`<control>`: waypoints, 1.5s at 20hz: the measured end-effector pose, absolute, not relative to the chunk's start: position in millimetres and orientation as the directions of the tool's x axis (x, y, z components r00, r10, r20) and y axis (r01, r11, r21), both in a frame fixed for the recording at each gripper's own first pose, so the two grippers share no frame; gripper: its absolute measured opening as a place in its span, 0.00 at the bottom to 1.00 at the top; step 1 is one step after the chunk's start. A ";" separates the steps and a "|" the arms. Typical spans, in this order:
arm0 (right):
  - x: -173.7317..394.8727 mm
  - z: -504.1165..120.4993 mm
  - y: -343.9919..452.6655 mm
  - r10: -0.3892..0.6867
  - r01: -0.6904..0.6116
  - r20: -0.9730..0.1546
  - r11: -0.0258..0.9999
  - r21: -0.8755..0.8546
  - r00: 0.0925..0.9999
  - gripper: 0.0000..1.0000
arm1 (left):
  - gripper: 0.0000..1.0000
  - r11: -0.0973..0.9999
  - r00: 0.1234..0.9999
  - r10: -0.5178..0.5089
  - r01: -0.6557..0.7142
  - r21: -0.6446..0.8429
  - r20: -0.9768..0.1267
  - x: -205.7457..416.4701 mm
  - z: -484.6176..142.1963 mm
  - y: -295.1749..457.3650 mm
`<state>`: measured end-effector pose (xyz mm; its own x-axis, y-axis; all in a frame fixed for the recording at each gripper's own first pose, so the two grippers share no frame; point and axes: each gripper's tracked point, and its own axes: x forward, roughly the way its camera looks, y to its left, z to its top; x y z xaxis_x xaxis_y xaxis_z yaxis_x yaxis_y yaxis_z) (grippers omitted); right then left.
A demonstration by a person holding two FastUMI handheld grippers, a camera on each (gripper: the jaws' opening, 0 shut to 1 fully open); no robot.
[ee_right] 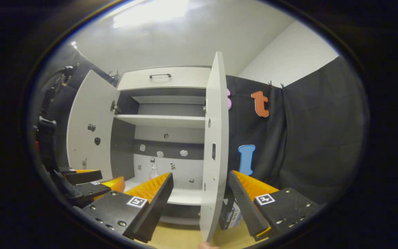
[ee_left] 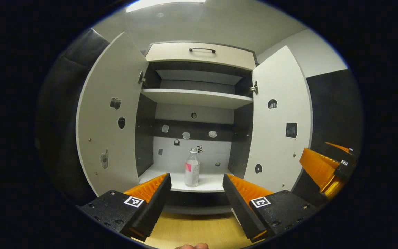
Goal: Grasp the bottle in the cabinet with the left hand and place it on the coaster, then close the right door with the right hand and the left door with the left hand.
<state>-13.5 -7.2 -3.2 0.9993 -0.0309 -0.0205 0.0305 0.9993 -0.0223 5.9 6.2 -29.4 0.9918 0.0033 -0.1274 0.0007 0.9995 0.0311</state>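
Observation:
A clear bottle (ee_left: pixel 192 169) with a pink label and white cap stands upright on the cabinet's lower shelf (ee_left: pixel 209 183). In the left gripper view my left gripper (ee_left: pixel 196 177) is open, short of the shelf, and its fingers frame the bottle without touching it. The left door (ee_left: pixel 111 114) and right door (ee_left: pixel 278 117) both stand wide open. In the right gripper view my right gripper (ee_right: pixel 200 174) is open. The right door (ee_right: pixel 214 138) shows edge-on between its fingers. The bottle (ee_right: pixel 153 172) peeks out behind the left finger. The left gripper (ee_right: pixel 85 180) sits at the lower left.
An upper shelf (ee_left: pixel 195 98) is bare, and a drawer with a dark handle (ee_left: pixel 202 50) tops the cabinet. The wooden tabletop (ee_left: pixel 192 228) lies below the shelf. A dark box (ee_right: pixel 231 211) stands behind the right door's lower edge. The right gripper (ee_left: pixel 327 169) shows at the far right.

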 end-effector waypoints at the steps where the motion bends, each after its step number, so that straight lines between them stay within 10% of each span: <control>1: -14.1 -2.8 -8.7 -0.036 0.035 -0.020 0.999 -0.026 0.999 0.94 | 0.96 0.999 0.989 0.003 0.002 0.032 -0.149 11.8 -32.4 8.2; 30: -10.6 -19.8 -110.7 -0.408 0.403 -0.015 0.906 -0.126 0.913 0.98 | 0.97 0.996 0.887 0.012 0.032 0.088 -0.462 285.8 -144.7 51.7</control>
<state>-10.6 -110.7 -19.8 0.9127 -0.4084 -0.0151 0.4035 0.9063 -0.1258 285.8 51.7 -144.7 0.8867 0.0119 -0.4623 0.0323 0.9956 0.0877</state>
